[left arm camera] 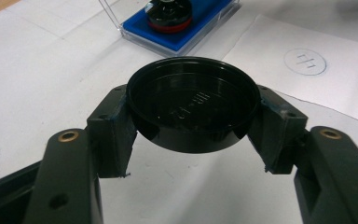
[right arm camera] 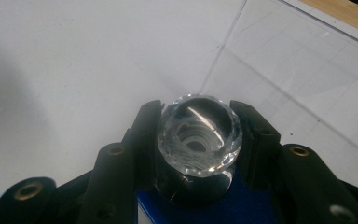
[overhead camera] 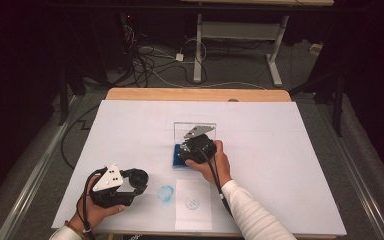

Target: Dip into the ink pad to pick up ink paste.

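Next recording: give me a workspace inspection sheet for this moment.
Surface: white table cover, blue smudge.
Job's things: black round lid; clear faceted lens over the blue foam tray of a clear case.
Clutter: paper sheet with circled mark.
Grippers: left hand-held gripper shut on the lid; right hand-held gripper shut on the lens.
Cables: floor cables.
Surroundings: desk frame.
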The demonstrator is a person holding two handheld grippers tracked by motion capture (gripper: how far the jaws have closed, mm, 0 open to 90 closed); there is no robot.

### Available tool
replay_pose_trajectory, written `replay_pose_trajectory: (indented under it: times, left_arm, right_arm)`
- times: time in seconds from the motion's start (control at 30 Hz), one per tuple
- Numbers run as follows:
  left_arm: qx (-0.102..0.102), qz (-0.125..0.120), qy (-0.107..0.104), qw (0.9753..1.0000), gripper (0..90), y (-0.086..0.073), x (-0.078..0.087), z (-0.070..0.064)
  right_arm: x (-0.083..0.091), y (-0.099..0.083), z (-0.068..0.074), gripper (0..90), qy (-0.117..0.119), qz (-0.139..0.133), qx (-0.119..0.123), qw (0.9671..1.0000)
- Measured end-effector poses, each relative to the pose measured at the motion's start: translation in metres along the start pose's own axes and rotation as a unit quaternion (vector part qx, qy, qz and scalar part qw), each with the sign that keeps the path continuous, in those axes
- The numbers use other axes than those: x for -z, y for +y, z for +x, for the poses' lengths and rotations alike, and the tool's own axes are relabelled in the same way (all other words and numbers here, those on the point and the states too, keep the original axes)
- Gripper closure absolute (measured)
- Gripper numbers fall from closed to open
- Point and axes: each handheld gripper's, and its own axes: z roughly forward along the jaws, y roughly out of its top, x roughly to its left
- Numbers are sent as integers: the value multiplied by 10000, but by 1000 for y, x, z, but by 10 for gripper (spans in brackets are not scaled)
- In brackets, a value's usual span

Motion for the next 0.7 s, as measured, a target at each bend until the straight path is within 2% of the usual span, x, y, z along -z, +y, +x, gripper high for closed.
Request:
replay_pose_trajectory:
  times: [0.13,0.2,0.27,0.7]
  left_arm:
    - [-6,48,29,10000,365,-1,-2,1]
    - [5,39,36,10000,365,0,-1,2]
    - [-14,58,49,10000,365,0,-1,2]
    - [-55,128,90,9999,365,-1,-2,1]
  right_arm:
    - [3,-2,-3,571,-14,-110,-53,9999]
    - [5,-2,-5,571,53,-214,-125,9997]
    - [11,-1,-6,572,41,-310,-95,9995]
    - [73,-3,-14,572,125,-1032,78,9945]
